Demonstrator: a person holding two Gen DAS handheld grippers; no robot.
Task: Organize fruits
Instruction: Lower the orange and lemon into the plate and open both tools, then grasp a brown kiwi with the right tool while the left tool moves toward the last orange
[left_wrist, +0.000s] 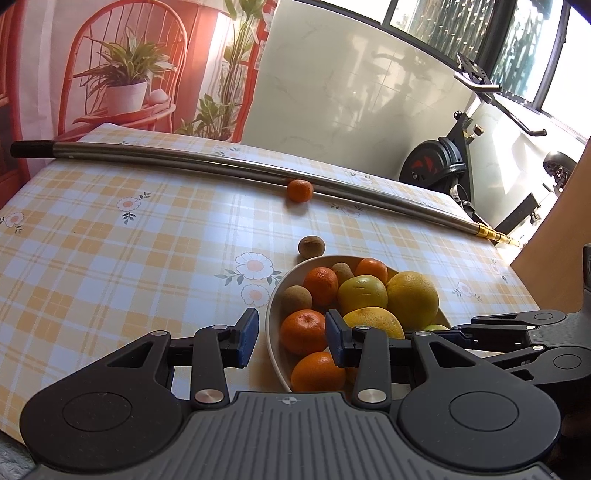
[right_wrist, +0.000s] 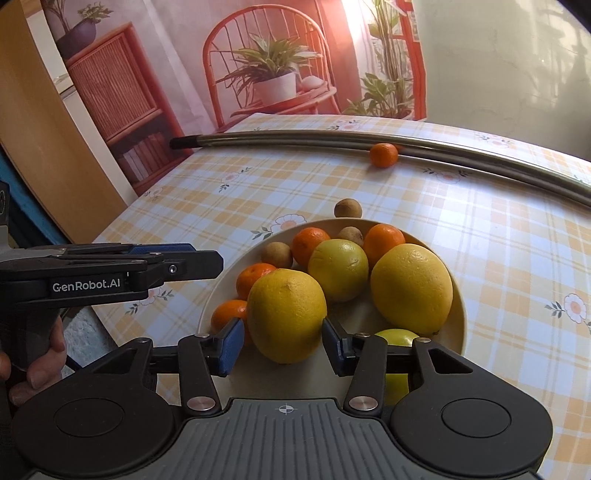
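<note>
Fruit fills the bowl (right_wrist: 456, 291); a kiwi (right_wrist: 347, 208) lies just behind it, a mandarin (right_wrist: 384, 155) farther back against the metal pole (right_wrist: 461, 153)

The counter (left_wrist: 110, 236) has a smooth, shiny checked cloth with flowers. The long pole (left_wrist: 184, 157) looks like shiny metal with a black matt end. The bowl (right_wrist: 456, 295) is smooth and pale. The big yellow fruits (right_wrist: 412, 288) have bumpy, dimpled skin. The left gripper (left_wrist: 291, 338) is black matt plastic with blue pads (left_wrist: 248, 336)
</note>
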